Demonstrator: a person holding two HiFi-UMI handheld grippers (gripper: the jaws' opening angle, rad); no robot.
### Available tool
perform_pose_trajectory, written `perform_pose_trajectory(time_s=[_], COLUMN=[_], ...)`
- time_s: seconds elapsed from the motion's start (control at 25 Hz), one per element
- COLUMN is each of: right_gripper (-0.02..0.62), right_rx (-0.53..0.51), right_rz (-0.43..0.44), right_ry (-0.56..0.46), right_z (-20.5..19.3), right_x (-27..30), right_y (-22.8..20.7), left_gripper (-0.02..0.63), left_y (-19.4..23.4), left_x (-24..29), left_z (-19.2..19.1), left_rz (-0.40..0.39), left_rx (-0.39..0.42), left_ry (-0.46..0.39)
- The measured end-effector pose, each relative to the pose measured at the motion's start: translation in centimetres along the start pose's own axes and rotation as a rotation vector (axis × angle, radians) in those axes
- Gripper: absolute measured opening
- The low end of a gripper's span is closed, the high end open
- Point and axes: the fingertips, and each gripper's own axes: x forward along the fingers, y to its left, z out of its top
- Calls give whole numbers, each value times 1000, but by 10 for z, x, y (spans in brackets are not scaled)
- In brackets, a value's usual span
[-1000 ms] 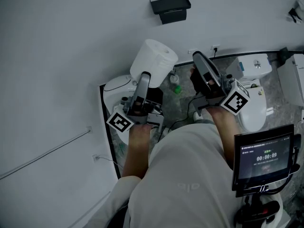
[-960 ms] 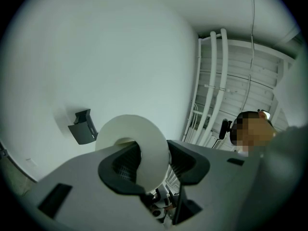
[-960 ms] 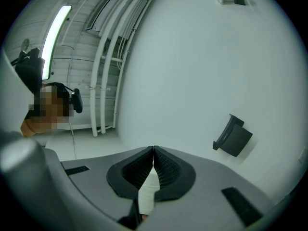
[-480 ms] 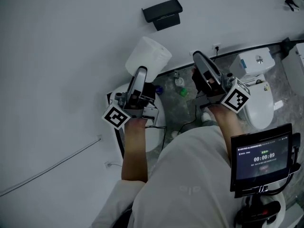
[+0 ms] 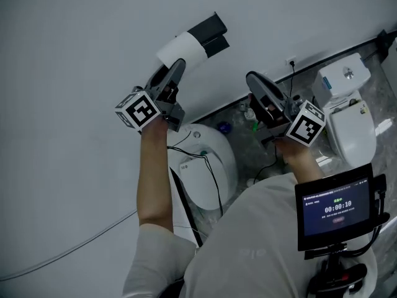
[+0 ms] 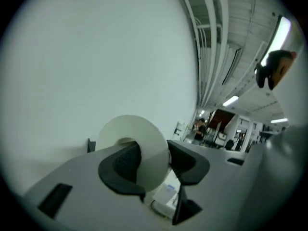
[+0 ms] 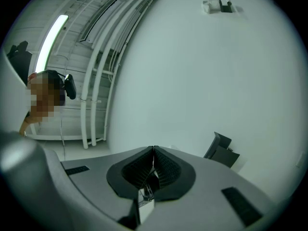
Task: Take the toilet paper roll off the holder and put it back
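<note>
One hand-held gripper point(image 6: 155, 170) half-open, tight on toilet roll point(image 6: 149, 138)

A plain white wall point(image 5: 68, 61) fills most of the head view and meets a grey speckled floor point(image 5: 239, 143), where a white toilet point(image 5: 220, 161) stands by the wall and a second toilet point(image 5: 350, 126) further right, with white pipes point(image 7: 94, 95) and a strip light point(image 7: 52, 37) overhead.

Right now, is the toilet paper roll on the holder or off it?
Cannot tell: the left gripper clamps the roll right at the black holder; seating is hidden.
</note>
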Motion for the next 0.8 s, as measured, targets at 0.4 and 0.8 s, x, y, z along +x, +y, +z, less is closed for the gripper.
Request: perform_pose_trajectory(time_s=[0.4,0.8], right_gripper=[11,10], right_rx=[9,4], right_rz=[-59,-81], right_ry=[-28,-59], right_z=[-3,6], right_x=[-14,-16], right_y=[-6,-12], left_gripper=[170,172], left_y=[80,85], left_x=[47,49], left_z=[23,9], left_rz=[232,221], left_rx=[375,705], left_ry=[432,786])
